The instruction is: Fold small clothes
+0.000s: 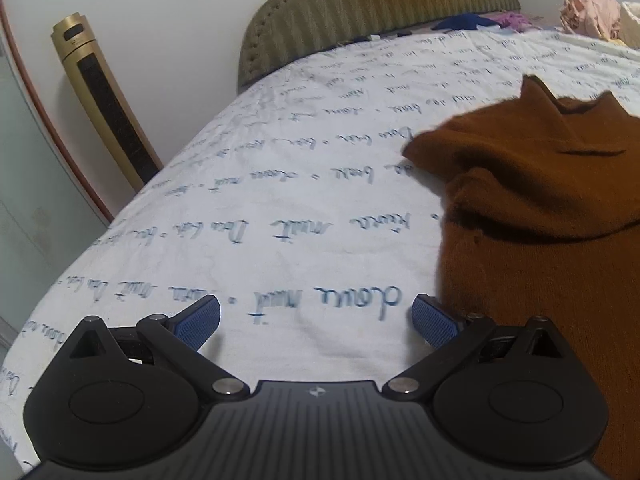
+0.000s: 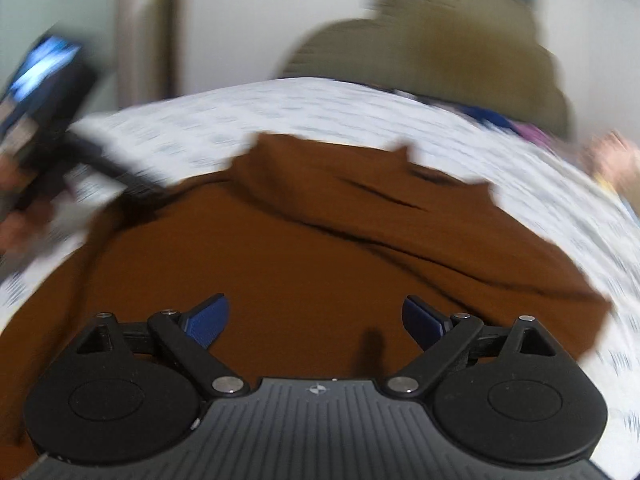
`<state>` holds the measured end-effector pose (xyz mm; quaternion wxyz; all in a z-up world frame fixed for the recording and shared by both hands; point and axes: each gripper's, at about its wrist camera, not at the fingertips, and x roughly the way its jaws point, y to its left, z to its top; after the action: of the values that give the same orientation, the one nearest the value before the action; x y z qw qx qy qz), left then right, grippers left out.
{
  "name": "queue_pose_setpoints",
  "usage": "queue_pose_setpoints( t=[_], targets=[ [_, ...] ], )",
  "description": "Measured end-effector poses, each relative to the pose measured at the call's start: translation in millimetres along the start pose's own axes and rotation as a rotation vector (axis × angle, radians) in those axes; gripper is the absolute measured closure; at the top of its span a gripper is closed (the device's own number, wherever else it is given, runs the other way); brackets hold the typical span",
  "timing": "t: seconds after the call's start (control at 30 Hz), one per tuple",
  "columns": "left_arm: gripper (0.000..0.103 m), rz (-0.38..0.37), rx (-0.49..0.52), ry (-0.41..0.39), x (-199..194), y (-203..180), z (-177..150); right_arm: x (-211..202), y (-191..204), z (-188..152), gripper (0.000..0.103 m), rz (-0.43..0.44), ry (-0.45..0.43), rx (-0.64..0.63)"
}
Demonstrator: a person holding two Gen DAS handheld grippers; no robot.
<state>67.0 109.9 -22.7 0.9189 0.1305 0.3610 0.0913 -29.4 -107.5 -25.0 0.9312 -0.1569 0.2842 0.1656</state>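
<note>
Brown sweater (image 2: pixel 304 240) lies partly folded on bed (image 1: pixel 248 208). Left gripper (image 1: pixel 316 316) and right gripper (image 2: pixel 316 320): jaws spread, empty. Between folds, likely; next move needs an edge grasp.

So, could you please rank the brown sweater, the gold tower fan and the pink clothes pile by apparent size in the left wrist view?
1. brown sweater, nearest, partly cropped
2. gold tower fan
3. pink clothes pile, farthest away, so true size unsure
</note>
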Motion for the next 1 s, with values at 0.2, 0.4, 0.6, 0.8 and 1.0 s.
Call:
queue_pose_setpoints(
  t=[0.2,0.4,0.6,0.8,1.0],
  targets=[
    [0.0,0.003,-0.036,-0.044,-24,24,10,11,83,4,0.01,0.154,0.021,-0.275],
    [0.0,-0.079,-0.06,-0.065,-44,28,15,-3,101,21,0.009,0.648,-0.011,-0.116],
    [0.0,-0.173,-0.034,-0.085,-56,3,2,-22,49,22,0.004,0.312,-0.07,-0.037],
    [0.0,-0.253,-0.056,-0.094,-60,-41,-7,14,-49,15,0.0,-0.267,-0.056,0.167],
    [0.0,-0.251,0.019,-0.064,-54,-72,-14,61,-80,-3,0.0,-0.389,0.083,0.344]
  ],
)
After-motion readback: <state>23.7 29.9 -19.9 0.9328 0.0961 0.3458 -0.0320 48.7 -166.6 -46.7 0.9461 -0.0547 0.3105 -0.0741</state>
